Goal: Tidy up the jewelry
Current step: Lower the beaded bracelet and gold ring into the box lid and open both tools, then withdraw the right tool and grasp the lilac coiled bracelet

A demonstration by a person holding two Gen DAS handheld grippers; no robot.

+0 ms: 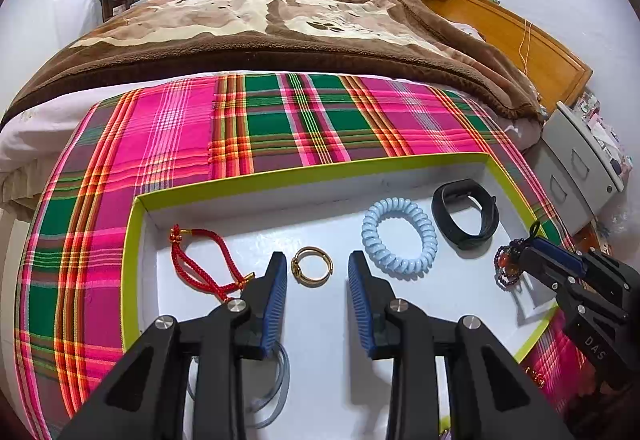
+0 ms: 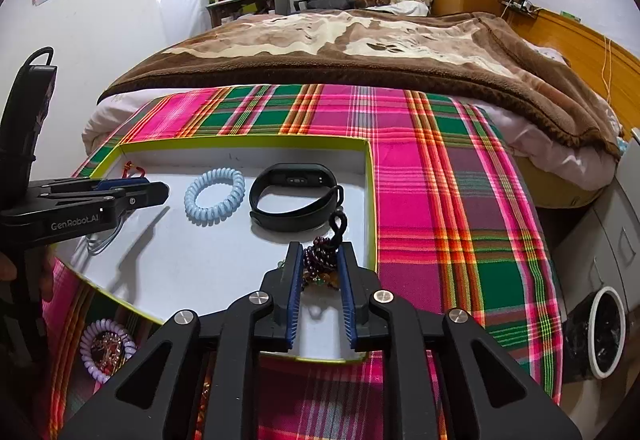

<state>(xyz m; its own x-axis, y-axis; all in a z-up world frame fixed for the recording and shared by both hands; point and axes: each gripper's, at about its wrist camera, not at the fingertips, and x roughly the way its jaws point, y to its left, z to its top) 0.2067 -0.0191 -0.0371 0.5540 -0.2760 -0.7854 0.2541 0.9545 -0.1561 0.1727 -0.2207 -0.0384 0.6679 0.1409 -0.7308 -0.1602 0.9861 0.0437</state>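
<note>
A white tray with a lime rim (image 1: pixel 304 169) (image 2: pixel 370 199) lies on a plaid cloth. In it are a red cord bracelet (image 1: pixel 200 264), a gold ring (image 1: pixel 312 266), a pale blue spiral band (image 1: pixel 398 236) (image 2: pixel 215 195) and a black fitness band (image 1: pixel 466 213) (image 2: pixel 296 195). My left gripper (image 1: pixel 317 272) (image 2: pixel 156 187) is open and empty, its fingers either side of the gold ring. My right gripper (image 2: pixel 320 260) (image 1: pixel 520 258) is shut on a dark beaded bracelet (image 2: pixel 320 258) (image 1: pixel 506 264) over the tray's right part.
A lilac spiral band with gold jewelry (image 2: pixel 106 350) lies on the plaid cloth (image 2: pixel 440 199) left of the tray's near edge. A grey loop (image 1: pixel 276 388) lies under my left gripper. A brown blanket (image 1: pixel 280 39) covers the bed beyond. Grey drawers (image 1: pixel 580 175) stand at the right.
</note>
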